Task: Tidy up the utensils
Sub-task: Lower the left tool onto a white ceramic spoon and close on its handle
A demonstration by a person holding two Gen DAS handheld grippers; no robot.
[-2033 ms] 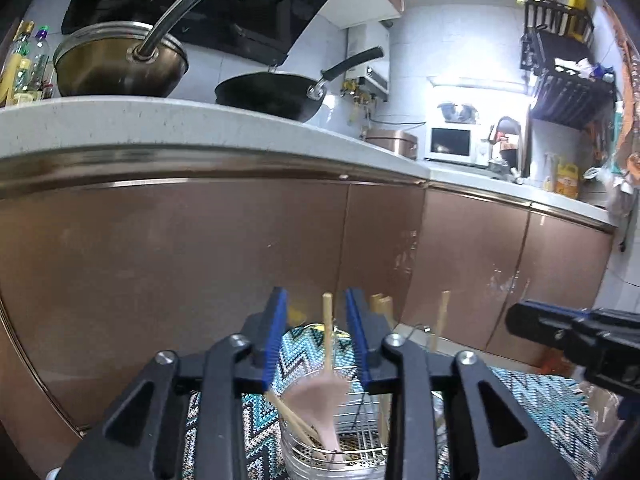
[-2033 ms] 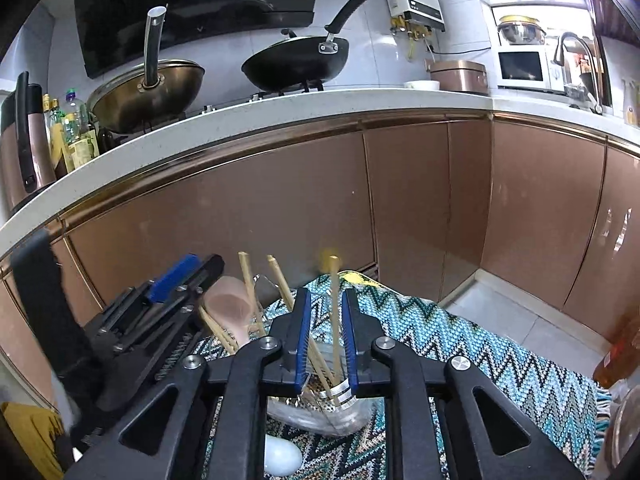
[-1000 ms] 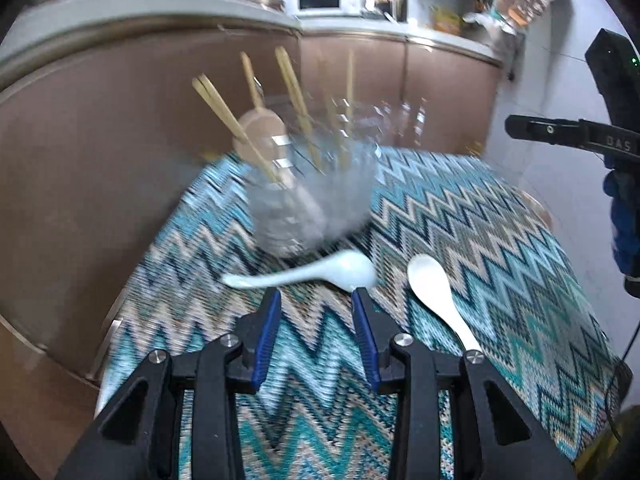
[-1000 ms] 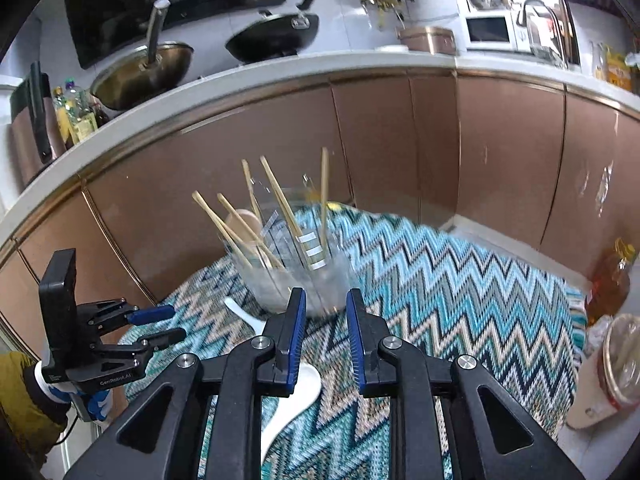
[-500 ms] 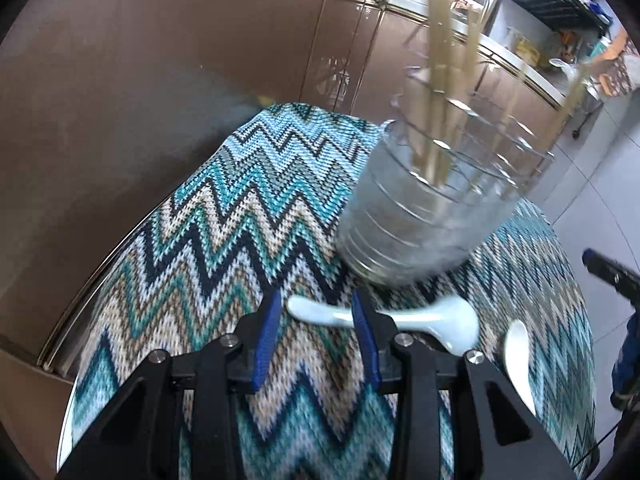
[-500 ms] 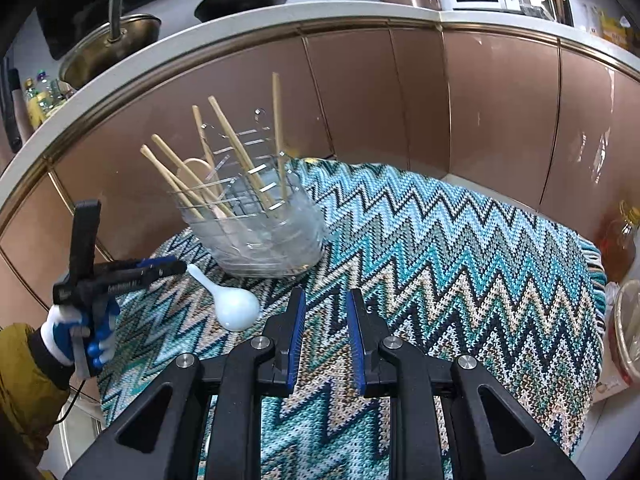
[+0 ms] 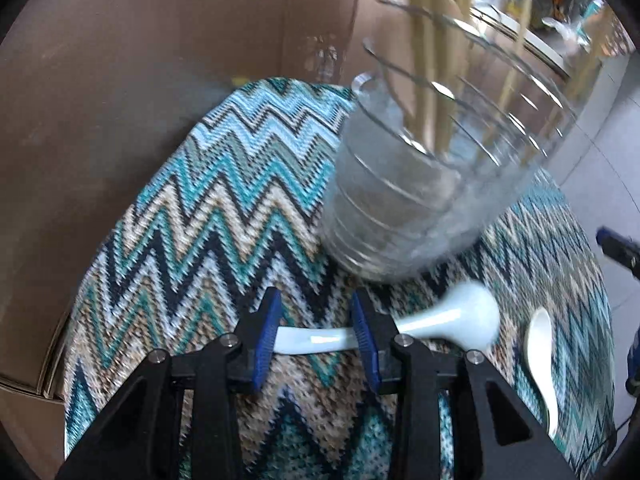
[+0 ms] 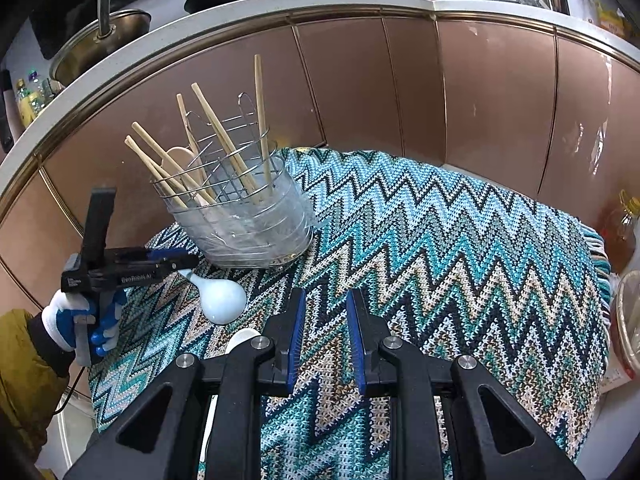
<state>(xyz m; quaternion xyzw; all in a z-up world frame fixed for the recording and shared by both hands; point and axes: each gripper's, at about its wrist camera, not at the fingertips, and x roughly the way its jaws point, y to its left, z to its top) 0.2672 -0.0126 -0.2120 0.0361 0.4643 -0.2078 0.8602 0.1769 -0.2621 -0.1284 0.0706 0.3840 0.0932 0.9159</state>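
Left wrist view: left gripper (image 7: 316, 330) has dropped to straddle the pale blue ceramic spoon's (image 7: 440, 318) handle, fingers spread, not yet pinching; right gripper (image 8: 323, 334) narrowly parted, empty.

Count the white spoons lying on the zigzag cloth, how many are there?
2. One spoon lies right in front of the holder, its handle between the left tongs. The other spoon lies to its right, nearer the cloth's edge. More could hide inside the holder.

Pale blue ceramic spoon (image 7: 452, 314) lies flat at the clear utensil holder's (image 7: 404, 204) six o'clock. White spoon (image 7: 540, 356) lies at its three o'clock. Wooden chopsticks (image 8: 224, 144) stand tilted inside the holder.
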